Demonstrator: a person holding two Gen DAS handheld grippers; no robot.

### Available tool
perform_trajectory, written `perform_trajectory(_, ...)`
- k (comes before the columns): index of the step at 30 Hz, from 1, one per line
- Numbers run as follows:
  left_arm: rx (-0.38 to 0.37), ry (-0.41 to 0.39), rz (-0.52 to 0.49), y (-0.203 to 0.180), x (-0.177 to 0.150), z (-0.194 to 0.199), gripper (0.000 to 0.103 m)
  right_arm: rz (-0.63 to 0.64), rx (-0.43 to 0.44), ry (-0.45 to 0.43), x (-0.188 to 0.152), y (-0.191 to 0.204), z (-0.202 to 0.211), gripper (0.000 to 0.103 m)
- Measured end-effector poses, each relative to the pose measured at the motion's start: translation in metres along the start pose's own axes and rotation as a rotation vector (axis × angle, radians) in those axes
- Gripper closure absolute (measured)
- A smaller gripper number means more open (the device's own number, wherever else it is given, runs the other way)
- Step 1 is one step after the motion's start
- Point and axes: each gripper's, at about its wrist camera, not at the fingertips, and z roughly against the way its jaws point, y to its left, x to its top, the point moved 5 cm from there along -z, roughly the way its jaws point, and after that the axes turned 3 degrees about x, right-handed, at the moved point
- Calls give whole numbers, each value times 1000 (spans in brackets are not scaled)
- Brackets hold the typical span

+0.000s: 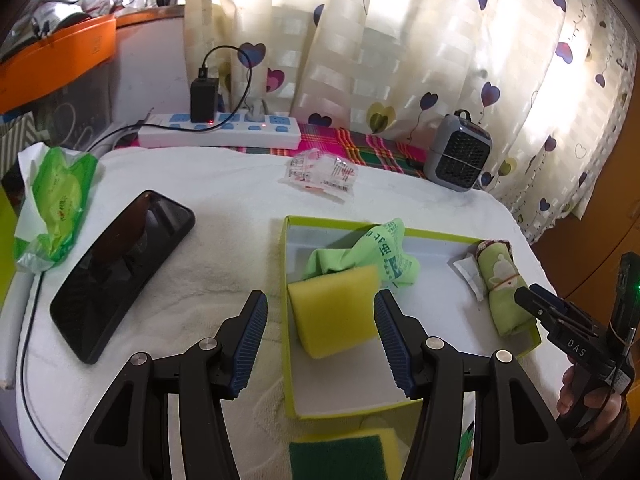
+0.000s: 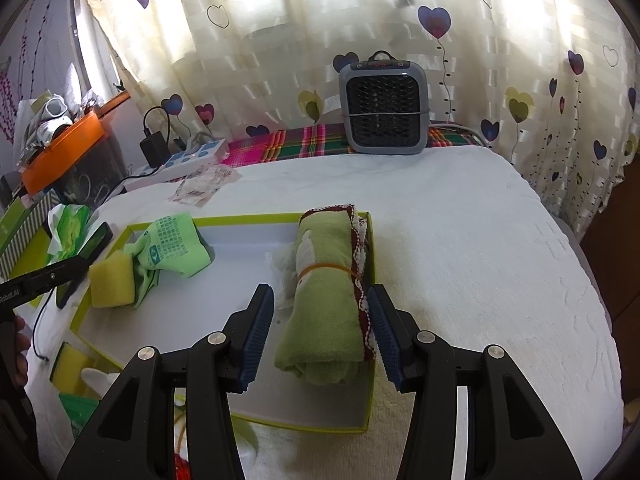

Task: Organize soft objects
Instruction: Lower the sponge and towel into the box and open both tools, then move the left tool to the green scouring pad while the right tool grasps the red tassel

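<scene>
Sponge (image 1: 334, 312), yellow, lies in the green-rimmed tray (image 1: 286, 320) at centre frame, between the wide-open, empty left gripper (image 1: 320, 344). Right gripper (image 2: 320, 334), equally wide, straddles the rolled towel (image 2: 326, 300). Risk: closing could catch the tray wall and shift it.

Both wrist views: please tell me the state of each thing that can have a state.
left gripper: open, empty, sponge between fingers
right gripper: open, empty, around the towel
green box: open, no lid
yellow sponge: in box, untouched
rolled towel: rolled, banded, in box
green cloth: crumpled, in box
phone: screen dark
</scene>
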Motion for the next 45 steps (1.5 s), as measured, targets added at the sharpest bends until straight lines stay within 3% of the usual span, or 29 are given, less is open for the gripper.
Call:
perform_trajectory(26,-14,-11,60,22,-51,45,48,13,54,-30,-38,16,54,48)
perform_trajectory(45,-55,21,99,30,-88,53,48,82,151,96,-99,58,53,48)
